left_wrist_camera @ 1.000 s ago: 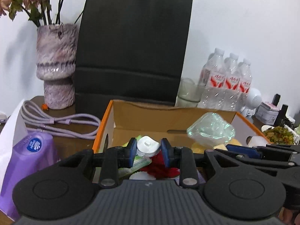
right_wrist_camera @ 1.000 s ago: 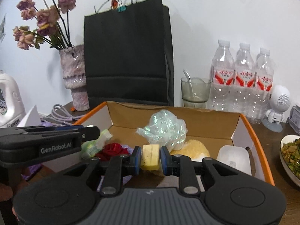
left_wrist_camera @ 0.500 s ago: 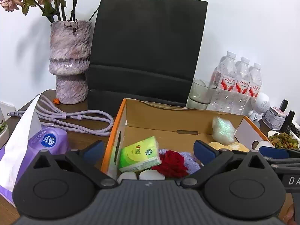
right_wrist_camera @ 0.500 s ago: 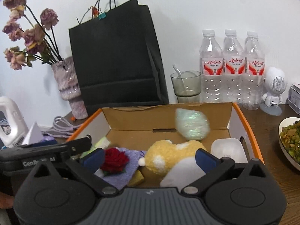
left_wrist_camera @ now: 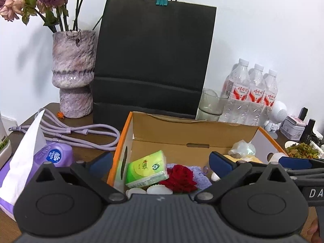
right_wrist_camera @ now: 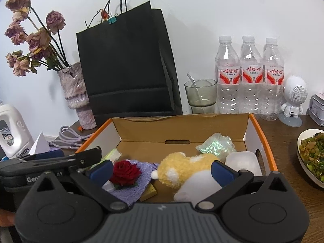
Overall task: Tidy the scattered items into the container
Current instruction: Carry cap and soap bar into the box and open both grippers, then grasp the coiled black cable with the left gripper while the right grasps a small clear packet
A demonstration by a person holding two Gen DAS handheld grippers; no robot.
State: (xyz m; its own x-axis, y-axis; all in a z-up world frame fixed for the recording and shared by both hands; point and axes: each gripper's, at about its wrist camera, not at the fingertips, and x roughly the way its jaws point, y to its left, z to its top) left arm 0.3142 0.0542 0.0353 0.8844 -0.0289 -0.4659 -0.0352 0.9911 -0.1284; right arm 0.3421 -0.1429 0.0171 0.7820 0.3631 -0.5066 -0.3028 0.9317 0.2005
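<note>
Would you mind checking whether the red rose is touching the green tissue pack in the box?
Touching. The left wrist view shows the red rose pressed against the lower right corner of the green tissue pack, with no gap between them.

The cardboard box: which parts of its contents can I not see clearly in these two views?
- Cardboard box, right wrist view: near floor and small white pieces hidden by the right gripper.
- Left wrist view: yellow plush mostly hidden behind the left gripper.
- Green tissue pack: print too small to read.
</note>
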